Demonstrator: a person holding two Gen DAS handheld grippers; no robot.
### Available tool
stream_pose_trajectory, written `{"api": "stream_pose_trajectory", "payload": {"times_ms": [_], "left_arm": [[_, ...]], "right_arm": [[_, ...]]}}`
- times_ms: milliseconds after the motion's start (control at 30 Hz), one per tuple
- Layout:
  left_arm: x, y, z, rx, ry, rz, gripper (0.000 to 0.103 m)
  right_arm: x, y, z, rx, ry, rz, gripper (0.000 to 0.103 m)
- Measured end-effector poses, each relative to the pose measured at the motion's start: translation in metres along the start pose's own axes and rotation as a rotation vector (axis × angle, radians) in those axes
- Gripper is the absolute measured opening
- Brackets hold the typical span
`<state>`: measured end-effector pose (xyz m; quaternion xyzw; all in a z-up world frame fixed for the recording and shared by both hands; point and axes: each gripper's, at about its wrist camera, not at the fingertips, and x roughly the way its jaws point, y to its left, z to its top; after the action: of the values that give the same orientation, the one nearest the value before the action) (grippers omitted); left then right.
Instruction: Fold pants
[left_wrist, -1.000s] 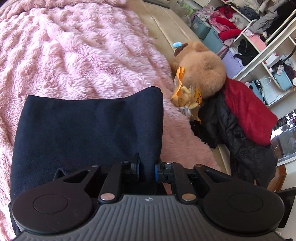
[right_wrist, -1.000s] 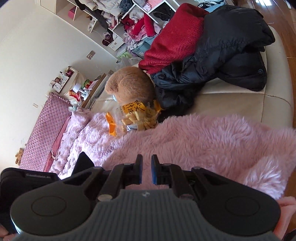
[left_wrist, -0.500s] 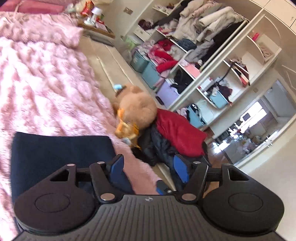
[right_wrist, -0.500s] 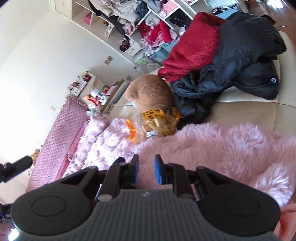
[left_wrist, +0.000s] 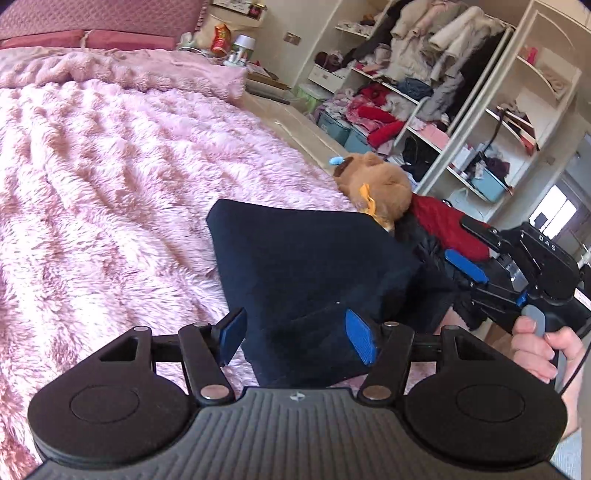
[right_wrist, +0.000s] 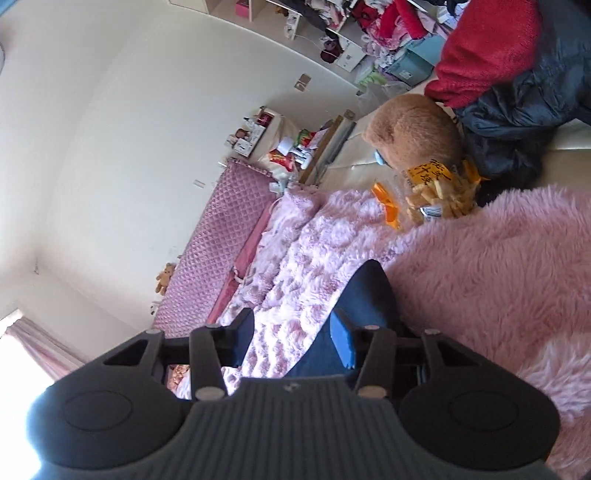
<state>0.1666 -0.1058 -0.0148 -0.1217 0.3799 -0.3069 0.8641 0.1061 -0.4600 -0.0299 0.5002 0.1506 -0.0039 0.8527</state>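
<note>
We see the pants (left_wrist: 314, 266), dark navy and folded into a compact flat block, lying on the fluffy pink blanket (left_wrist: 110, 177) that covers the bed. In the left wrist view one corner of the block points away from us and its near end runs in between the blue pads (left_wrist: 360, 341) of the left gripper (left_wrist: 295, 338). Those jaws stand wide and have just been opening; the cloth lies between them, but the pads do not press on it. The left pad sits over the blanket just beside the cloth's edge, and the right pad is over the cloth.

In the right wrist view a strip of the pants (right_wrist: 364, 295) shows at the right pad of the right gripper (right_wrist: 291, 341). Its jaws stand about half apart and have just been opening; blanket (right_wrist: 480, 266) shows through the gap, and nothing is clamped. The left wrist view also shows this gripper (left_wrist: 465, 266) from the side, beyond the pants' far right edge, with a hand (left_wrist: 543, 347) on its grey trigger.

Past the pants, at the bed's edge, lies a brown teddy (left_wrist: 376, 181) with an orange snack bag (right_wrist: 436, 188) against it. Next to it are a red garment (left_wrist: 443, 225) and a black jacket (right_wrist: 524, 125), heaped together. Open shelves (left_wrist: 443, 110) crammed with clothes fill the background.
</note>
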Motion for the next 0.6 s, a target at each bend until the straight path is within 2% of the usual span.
{"api": "stream_pose_trajectory", "payload": {"times_ms": [33, 100, 133, 167, 233, 267, 333, 433, 467, 500, 533, 567, 600], "left_arm": [[-0.001, 0.005, 0.000, -0.044, -0.034, -0.041, 0.069], [0.003, 0.016, 0.001, -0.148, -0.096, -0.218, 0.069], [0.012, 0.025, 0.005, -0.205, -0.102, -0.338, 0.069], [0.022, 0.029, 0.010, -0.239, -0.088, -0.408, 0.069], [0.049, 0.033, 0.020, -0.293, -0.040, -0.466, 0.069], [0.060, 0.033, 0.023, -0.303, -0.013, -0.479, 0.069], [0.079, 0.025, 0.022, -0.259, 0.050, -0.496, 0.068], [0.088, 0.016, 0.000, -0.159, 0.114, -0.445, 0.062], [0.086, 0.015, -0.011, -0.124, 0.117, -0.407, 0.059], [0.083, 0.015, -0.024, -0.103, 0.114, -0.360, 0.044], [0.079, 0.019, -0.037, -0.094, 0.117, -0.289, 0.034], [0.076, 0.026, -0.048, -0.122, 0.122, -0.249, 0.015], [0.072, 0.040, -0.057, -0.199, 0.126, -0.259, 0.013]], "right_arm": [[0.002, 0.000, -0.002, -0.006, 0.006, -0.023, 0.042], [0.012, -0.004, -0.004, -0.007, 0.054, -0.086, 0.040], [0.019, -0.006, -0.005, 0.002, 0.086, -0.136, 0.039], [0.030, -0.013, -0.008, 0.016, 0.129, -0.223, 0.036], [0.046, -0.022, -0.016, 0.003, 0.179, -0.332, 0.029], [0.050, -0.025, -0.019, -0.019, 0.188, -0.352, 0.025], [0.054, -0.025, -0.021, -0.054, 0.197, -0.332, 0.025], [0.064, -0.029, -0.023, -0.059, 0.240, -0.277, 0.024], [0.067, -0.030, -0.025, -0.050, 0.244, -0.276, 0.019], [0.071, -0.031, -0.026, -0.051, 0.251, -0.273, 0.015], [0.073, -0.031, -0.027, -0.058, 0.259, -0.262, 0.014], [0.076, -0.029, -0.029, -0.063, 0.273, -0.243, 0.014], [0.078, -0.028, -0.030, -0.067, 0.284, -0.223, 0.014]]}}
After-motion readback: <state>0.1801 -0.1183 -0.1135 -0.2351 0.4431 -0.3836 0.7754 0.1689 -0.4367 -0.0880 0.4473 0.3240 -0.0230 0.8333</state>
